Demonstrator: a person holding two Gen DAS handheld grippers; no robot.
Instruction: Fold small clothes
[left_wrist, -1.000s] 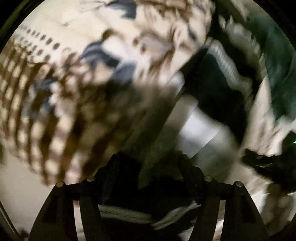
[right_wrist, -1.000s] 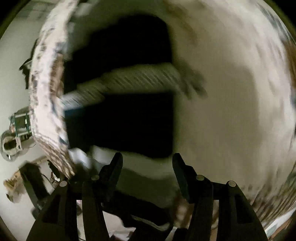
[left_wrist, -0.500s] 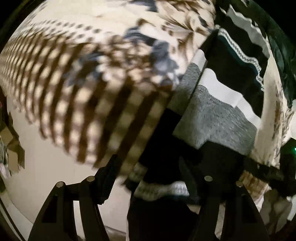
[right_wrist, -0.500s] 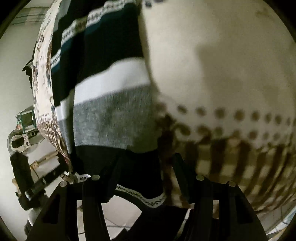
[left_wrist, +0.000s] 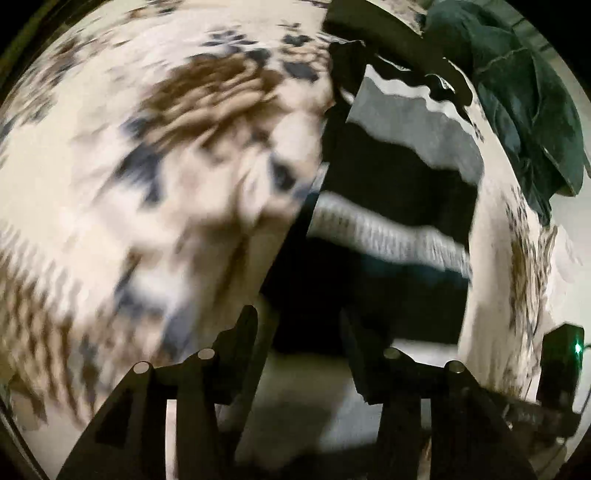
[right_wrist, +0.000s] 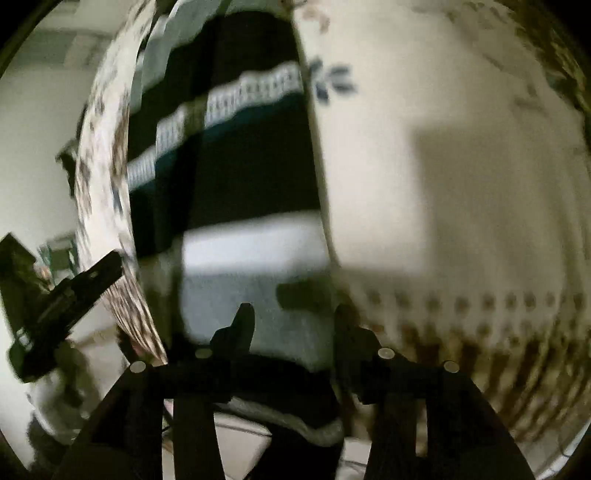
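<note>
A striped knit garment (left_wrist: 399, 177), black, grey and white with a patterned white band, lies on a cream cloth with brown and blue print (left_wrist: 166, 166). My left gripper (left_wrist: 299, 332) is low over the garment's near edge, jaws apart, and the view is blurred. The garment also fills the middle of the right wrist view (right_wrist: 236, 177). My right gripper (right_wrist: 291, 325) stands over its grey band, jaws apart, with dark cloth bunched under the fingers near their base. The frames do not show whether either gripper pinches the cloth.
A dark green garment (left_wrist: 524, 85) lies at the far right of the patterned cloth. The other hand-held gripper (right_wrist: 62, 299) shows at the left of the right wrist view. The printed cloth (right_wrist: 461, 184) spreads to the right of the striped garment.
Both views have slid over the striped garment. Its white patterned band now sits farther up in the left view, and the grey band has moved down towards the right fingers.
</note>
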